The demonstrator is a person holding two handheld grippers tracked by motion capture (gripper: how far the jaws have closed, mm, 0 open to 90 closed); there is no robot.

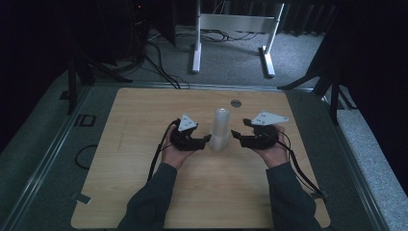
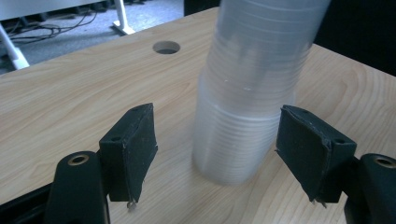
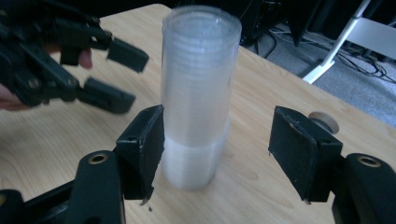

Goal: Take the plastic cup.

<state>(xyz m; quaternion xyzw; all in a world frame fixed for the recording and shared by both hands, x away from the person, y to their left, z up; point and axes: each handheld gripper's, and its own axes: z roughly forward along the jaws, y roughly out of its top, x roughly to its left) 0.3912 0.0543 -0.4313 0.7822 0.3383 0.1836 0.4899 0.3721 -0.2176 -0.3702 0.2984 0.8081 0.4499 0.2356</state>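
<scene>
Cup stack [image 1: 220,130]: upright on the bench [image 1: 144,159] (clear plastic).
Left claw [image 1: 208,138]: apart, beside the stack.
Right claw [image 1: 234,133]: apart, unclamped.

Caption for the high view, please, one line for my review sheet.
Two hand-held black tongs, left and right, flank a tall stack of clear plastic cups on a light wooden table.

your two forearms reaching up from the near edge, sleeves dark; your left gripper [image 1: 208,138] pointing inward toward your right, jaws parted, pads bare; your right gripper [image 1: 234,133] facing it, jaws standing apart, gripping nothing; both held level
</scene>
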